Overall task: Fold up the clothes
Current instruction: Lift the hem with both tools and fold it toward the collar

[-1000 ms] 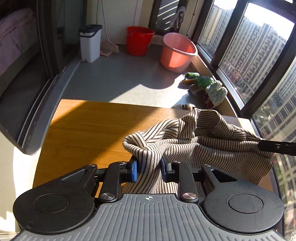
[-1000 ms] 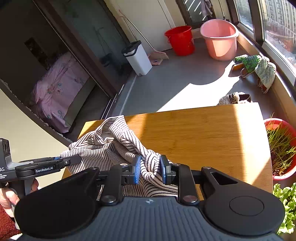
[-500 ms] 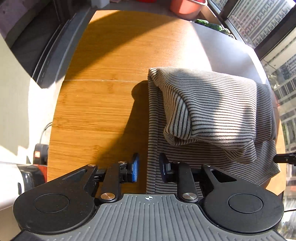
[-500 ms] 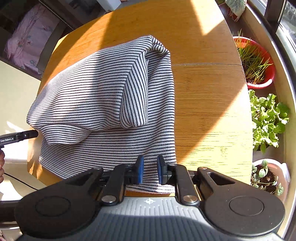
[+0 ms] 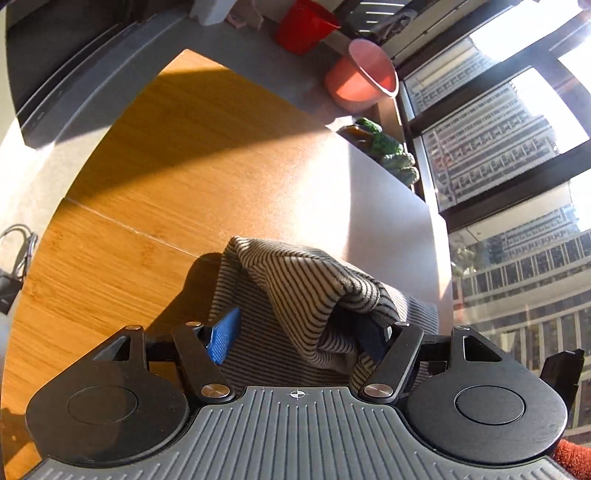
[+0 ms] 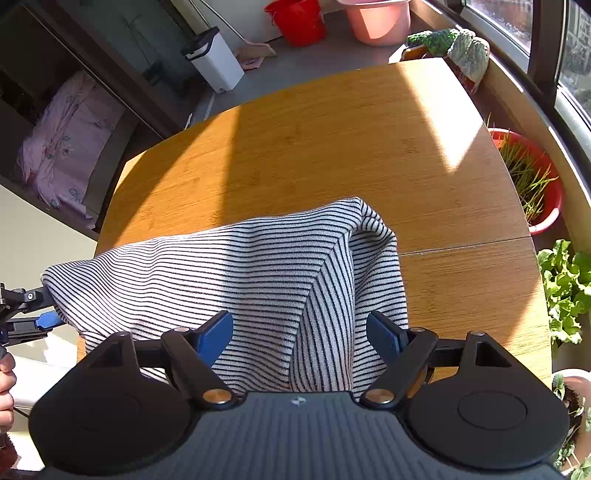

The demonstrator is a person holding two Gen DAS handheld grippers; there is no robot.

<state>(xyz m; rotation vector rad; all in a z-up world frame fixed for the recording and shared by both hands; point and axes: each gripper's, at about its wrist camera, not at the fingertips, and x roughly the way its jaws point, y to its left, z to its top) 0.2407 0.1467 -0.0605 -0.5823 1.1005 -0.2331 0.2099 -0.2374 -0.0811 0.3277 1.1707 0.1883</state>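
Note:
A black-and-white striped garment (image 6: 236,266) lies folded on the near part of the wooden table (image 6: 332,147). My right gripper (image 6: 300,334) is open, its blue pads spread wide over the garment's near edge. My left gripper (image 5: 297,338) is open too, jaws wide around a raised fold of the same garment (image 5: 306,291); its right pad is partly hidden by the cloth. The left gripper also shows in the right wrist view (image 6: 33,314) at the garment's left end.
A red bucket (image 6: 297,20), a pink basin (image 6: 376,16) and a white bin (image 6: 214,61) stand on the floor beyond the table. Potted plants (image 6: 532,181) sit to the right by the windows. The table's far half is bare wood.
Both grippers have opened wide and let go of the garment. Both cameras have tilted up from looking down, and the garment lies folded at the near edge.

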